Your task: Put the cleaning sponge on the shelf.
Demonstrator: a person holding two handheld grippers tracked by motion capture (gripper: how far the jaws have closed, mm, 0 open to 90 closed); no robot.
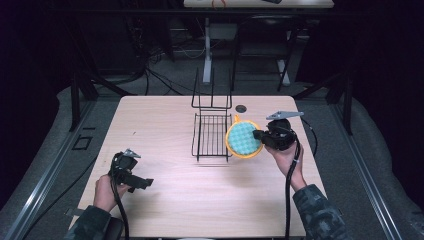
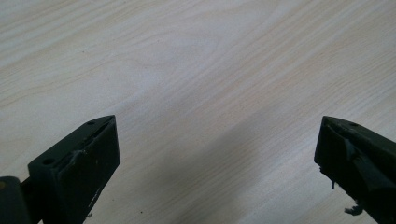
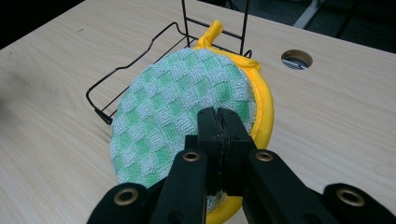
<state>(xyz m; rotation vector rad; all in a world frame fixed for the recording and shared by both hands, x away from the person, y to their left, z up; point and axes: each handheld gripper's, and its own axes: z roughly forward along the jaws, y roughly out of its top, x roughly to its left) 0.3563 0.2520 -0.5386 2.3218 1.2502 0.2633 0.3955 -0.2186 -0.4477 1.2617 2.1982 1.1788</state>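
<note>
- Right gripper (image 1: 261,136) clenched on round green-checked pot holder (image 1: 243,139), carried just beside wire rack (image 1: 212,134).
- Left gripper (image 1: 142,183) released, idle over table (image 1: 165,200).
- Next, likely: slotting pot holder into rack.

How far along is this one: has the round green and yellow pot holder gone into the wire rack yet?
Not yet. Done: the right gripper is shut on the pot holder, lifted at the right edge of the wire rack. In hand: carrying it there. Left: setting it in the rack, which looks empty, and letting go. The left gripper is open over bare table, idle.
</note>
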